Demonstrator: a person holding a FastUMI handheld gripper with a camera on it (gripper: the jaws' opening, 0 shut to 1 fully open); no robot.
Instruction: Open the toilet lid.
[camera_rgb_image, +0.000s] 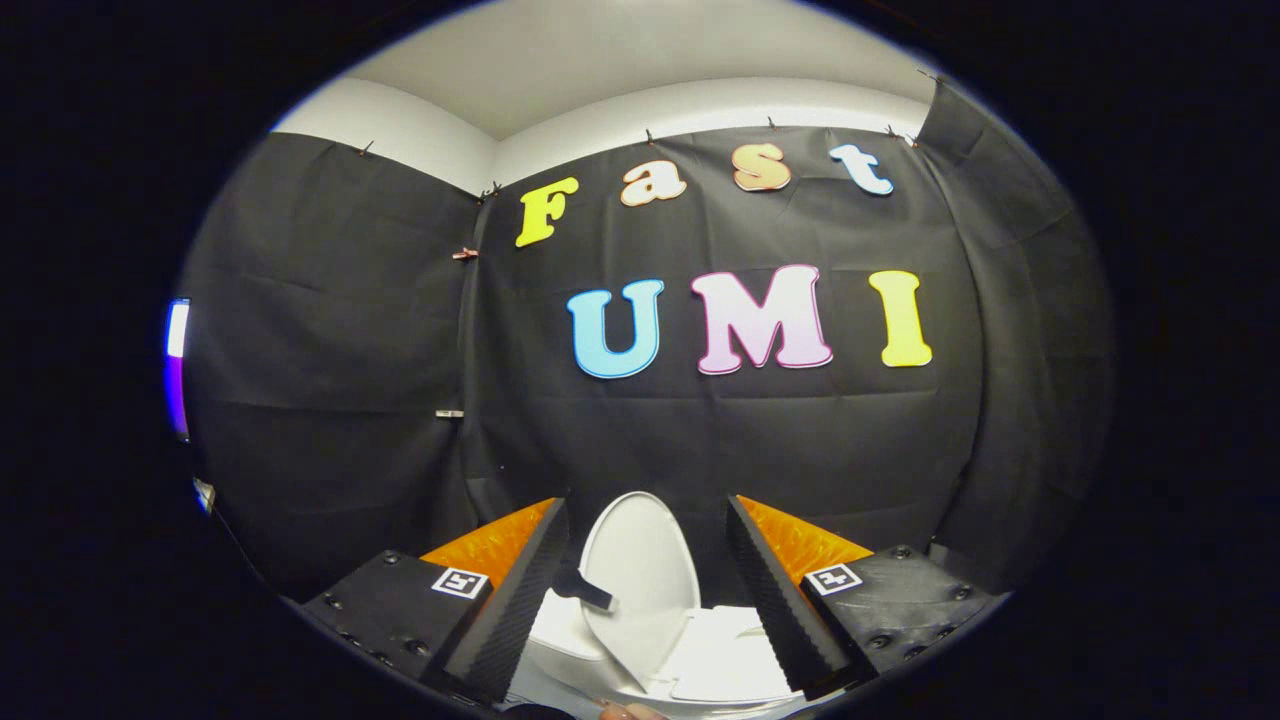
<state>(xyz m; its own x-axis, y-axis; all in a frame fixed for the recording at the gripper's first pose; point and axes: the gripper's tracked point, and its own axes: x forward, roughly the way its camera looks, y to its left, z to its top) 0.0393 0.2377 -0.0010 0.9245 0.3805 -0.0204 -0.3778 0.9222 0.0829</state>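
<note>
The white toilet lid (640, 570) stands raised, close to upright, leaning toward the black cloth wall behind it. Below it lie the white seat and bowl rim (725, 660). A small dark tab (582, 590) sticks out from the lid's left edge. My gripper (648, 503) is open, its two fingers (520, 610) spread wide apart. The lid shows in the gap between them and a little beyond, and neither finger touches it.
The black cloth wall (330, 400) closes the booth behind the toilet and on both sides, with a white wall strip above it. Part of a hand (630, 712) shows just under the fingers. A lit screen edge (177, 360) sits at the far left.
</note>
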